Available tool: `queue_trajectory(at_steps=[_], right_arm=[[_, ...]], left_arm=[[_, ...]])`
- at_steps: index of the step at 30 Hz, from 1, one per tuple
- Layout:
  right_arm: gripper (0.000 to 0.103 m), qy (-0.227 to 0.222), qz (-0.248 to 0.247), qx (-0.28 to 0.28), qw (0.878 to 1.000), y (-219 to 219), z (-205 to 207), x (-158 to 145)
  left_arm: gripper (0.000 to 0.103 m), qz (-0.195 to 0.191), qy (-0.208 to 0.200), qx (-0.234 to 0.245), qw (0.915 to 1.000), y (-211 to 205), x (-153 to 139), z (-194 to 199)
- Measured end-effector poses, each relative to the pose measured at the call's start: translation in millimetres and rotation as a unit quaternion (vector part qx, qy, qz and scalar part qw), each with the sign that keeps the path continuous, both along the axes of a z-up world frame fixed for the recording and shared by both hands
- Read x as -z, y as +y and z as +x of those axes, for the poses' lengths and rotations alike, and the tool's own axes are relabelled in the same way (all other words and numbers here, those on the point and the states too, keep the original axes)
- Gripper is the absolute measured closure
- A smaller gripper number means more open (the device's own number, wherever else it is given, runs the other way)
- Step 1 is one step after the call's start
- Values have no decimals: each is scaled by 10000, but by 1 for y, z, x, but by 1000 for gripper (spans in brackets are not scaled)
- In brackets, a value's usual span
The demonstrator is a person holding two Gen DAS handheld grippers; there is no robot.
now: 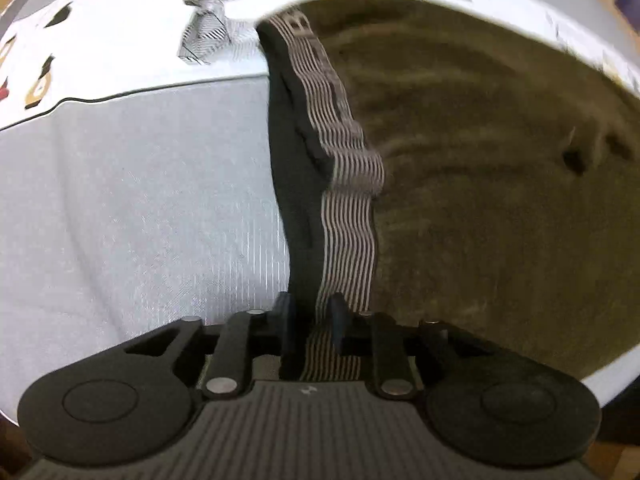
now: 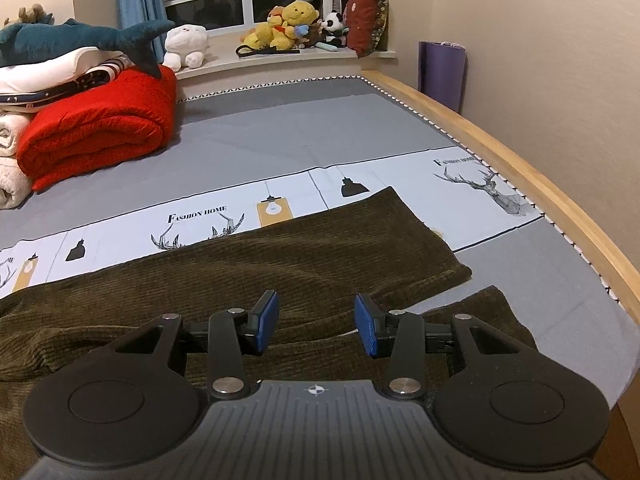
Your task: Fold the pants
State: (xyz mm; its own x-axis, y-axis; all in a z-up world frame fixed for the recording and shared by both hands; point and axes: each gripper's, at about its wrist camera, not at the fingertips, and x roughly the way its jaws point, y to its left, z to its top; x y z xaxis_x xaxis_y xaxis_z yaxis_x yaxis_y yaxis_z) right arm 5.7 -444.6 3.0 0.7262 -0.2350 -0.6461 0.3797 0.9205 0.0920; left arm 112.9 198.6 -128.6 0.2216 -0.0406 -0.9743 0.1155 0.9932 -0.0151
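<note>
**Tongs and pants: current state**

Left tongs (image 1: pixel 310 320), at lower centre of the left view, are clamped on the striped waistband (image 1: pixel 348 184) of the pants (image 1: pixel 480 200); motion blur obscures the fabric above. Right tongs (image 2: pixel 316 324) hang spread wide over the pants (image 2: pixel 280 264), which lie across the bed (image 2: pixel 280 136), lower half of frame.

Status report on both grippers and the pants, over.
Left gripper shut on waistband. Right gripper open above pants. Pants flat on bed, unfolded. Nothing in the way.
</note>
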Motion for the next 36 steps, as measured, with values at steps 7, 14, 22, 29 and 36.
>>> queue_trajectory(at_steps=[7, 14, 22, 29, 36], right_arm=[[59, 2, -20, -65, 10000, 2, 3, 0], [59, 130, -94, -87, 9998, 4, 3, 4], [59, 224, -104, -71, 9997, 10, 8, 7], [59, 232, -128, -231, 9994, 19, 16, 5], [59, 256, -220, -416, 9986, 31, 23, 5]], left_arm=[[35, 194, 90, -52, 9998, -13, 12, 5], [54, 513, 32, 551, 9972, -43, 19, -2], [92, 896, -48, 622, 9940, -35, -2, -12], [73, 985, -560, 586, 9918, -38, -26, -16], [71, 221, -417, 1016, 9937, -63, -15, -14]])
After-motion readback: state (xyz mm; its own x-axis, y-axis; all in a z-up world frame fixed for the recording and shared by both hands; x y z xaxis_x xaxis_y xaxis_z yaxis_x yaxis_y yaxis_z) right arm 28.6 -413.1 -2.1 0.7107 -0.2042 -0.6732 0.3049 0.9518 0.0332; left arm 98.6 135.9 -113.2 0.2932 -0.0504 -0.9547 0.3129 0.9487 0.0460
